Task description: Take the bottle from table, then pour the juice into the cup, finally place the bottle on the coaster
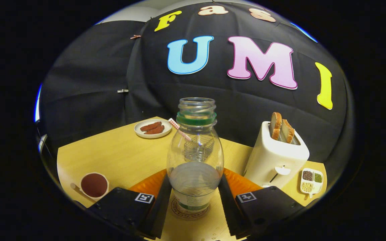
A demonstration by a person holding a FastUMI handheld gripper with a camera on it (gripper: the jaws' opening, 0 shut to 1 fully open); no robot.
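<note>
Tongs (195, 197) grip bottle (195, 157) upright on coaster (190, 211); toaster (276, 157) right, cup (94, 184) left.

The gap between the fingers (195, 197) was blocked by the clear plastic bottle (195, 157); passage rightward was obstructed by the white toaster (275, 159), while bare wooden table (119, 157) was left leftward

**Surfaces and finishes**

Between the gripper (194, 195) fingers stands a clear glossy plastic bottle (195, 157) with a green neck ring, both fingers against its sides. Under its base lies a round, matt printed coaster (189, 211) (paper or cork, hard to say). Beyond the fingers the pale wood-grain tabletop (119, 155) looks smooth; right of them, a glossy white plastic toaster (275, 157).
</note>
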